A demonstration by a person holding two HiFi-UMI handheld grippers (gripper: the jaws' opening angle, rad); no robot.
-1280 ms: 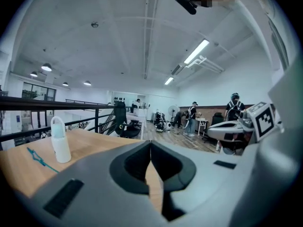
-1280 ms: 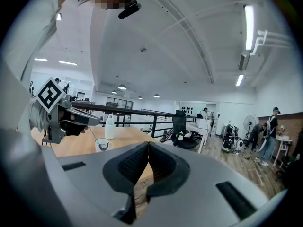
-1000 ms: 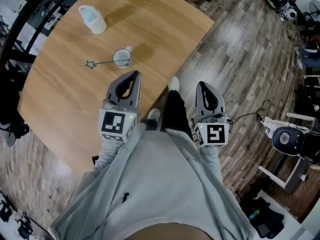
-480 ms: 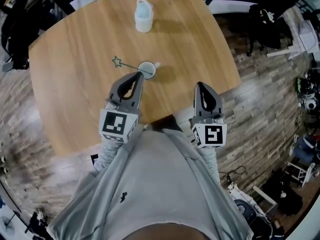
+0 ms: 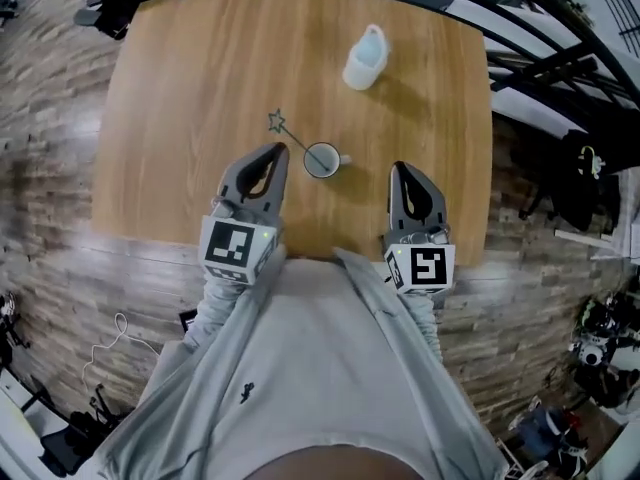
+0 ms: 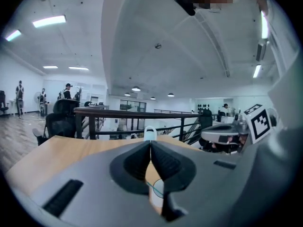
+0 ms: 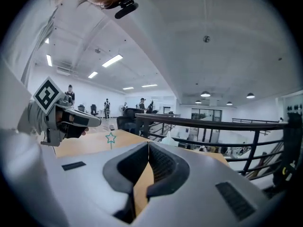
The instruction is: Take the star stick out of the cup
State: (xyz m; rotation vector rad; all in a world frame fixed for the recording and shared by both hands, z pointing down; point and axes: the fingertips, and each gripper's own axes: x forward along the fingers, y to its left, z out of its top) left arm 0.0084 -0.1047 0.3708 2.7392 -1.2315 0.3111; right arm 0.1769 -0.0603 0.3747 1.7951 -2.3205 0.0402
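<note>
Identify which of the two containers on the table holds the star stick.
The open cup nearer the person; the star stick leans out of it to the left. The pale bottle farther back holds no stick.

Count:
- 1 round-cornered wooden table (image 5: 180,78)
- 1 small white cup (image 5: 322,159), just ahead of the left gripper (image 5: 274,151)
- 1 thin green star-tipped stick (image 5: 293,136), standing in that cup
- 1 pale translucent plastic bottle (image 5: 365,58), well ahead of the right gripper (image 5: 402,168)
- 2 grippers total

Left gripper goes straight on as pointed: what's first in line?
Probably the star stick leaning out of the cup, just beyond the shut left gripper. Height is unclear, so it might pass over.
</note>
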